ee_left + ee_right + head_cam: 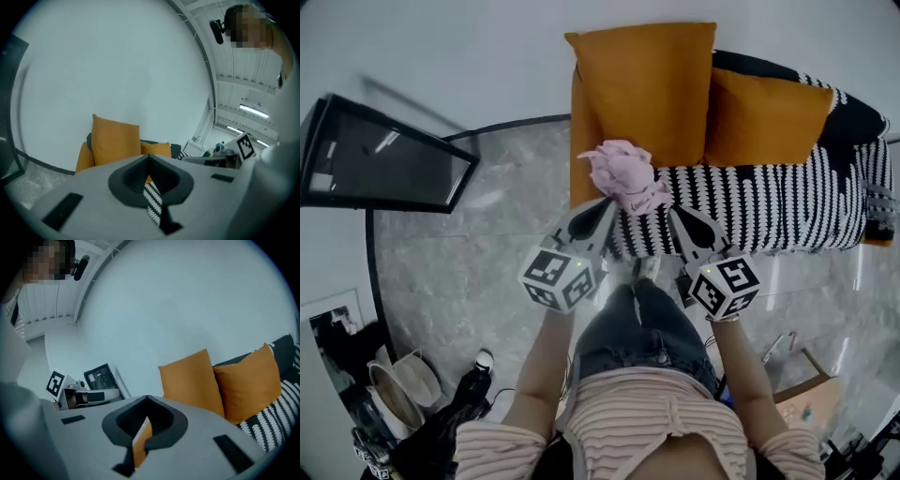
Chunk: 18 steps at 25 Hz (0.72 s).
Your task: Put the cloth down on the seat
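L claw point(604, 205) clenched, nothing in it | R claw point(676, 215) clenched, empty too | both over front edge of b/w striped sofa seat point(769, 202) | 2 orange cushions point(647, 89) at back, grey marble floor point(459, 272), white wall | pink cloth point(623, 176) bunched at seat's left end, just past tips, nearer L claw

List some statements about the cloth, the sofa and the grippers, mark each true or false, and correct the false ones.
1. The pink cloth lies on the sofa's striped seat. True.
2. The left gripper has the cloth clamped between its jaws. False: its jaws are together with nothing between them, and the cloth lies free on the seat.
3. An orange cushion stands right behind the cloth. True.
4. The cloth is spread out flat. False: it sits bunched in a crumpled heap.
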### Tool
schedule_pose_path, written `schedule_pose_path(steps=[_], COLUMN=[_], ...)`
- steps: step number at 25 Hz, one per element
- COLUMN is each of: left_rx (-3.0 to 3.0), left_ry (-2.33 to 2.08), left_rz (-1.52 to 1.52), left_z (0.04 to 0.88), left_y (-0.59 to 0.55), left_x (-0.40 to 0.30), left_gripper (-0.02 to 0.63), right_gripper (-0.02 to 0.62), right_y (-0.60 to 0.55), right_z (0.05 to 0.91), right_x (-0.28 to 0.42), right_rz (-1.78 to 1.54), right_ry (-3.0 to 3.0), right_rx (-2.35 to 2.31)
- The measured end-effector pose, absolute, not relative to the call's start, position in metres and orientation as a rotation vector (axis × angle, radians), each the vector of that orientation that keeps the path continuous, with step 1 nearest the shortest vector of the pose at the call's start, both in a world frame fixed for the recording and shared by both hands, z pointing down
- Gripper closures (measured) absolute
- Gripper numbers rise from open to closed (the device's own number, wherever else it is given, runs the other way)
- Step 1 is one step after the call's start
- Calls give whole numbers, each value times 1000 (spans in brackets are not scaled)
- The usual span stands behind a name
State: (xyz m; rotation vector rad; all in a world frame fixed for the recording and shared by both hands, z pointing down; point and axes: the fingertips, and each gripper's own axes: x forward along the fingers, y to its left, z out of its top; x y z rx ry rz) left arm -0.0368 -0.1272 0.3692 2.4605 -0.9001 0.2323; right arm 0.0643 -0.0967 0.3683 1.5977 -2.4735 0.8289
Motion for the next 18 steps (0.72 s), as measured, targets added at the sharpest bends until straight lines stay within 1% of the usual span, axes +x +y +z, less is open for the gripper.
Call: schedule_pose_path(steps=[13,18], left_rx=[2547,2563], left_ry=[-938,-947], left_rz=[167,145], left_z=[326,314], left_y=[-125,-128], left_x=[-47,-48], left_gripper=[594,594], right_gripper=[588,588], right_y=[-96,-94], right_z=[317,299], right_x=[67,71], right_rz=[654,533], right_ry=[-2542,-2556], right_rx=[1664,1685])
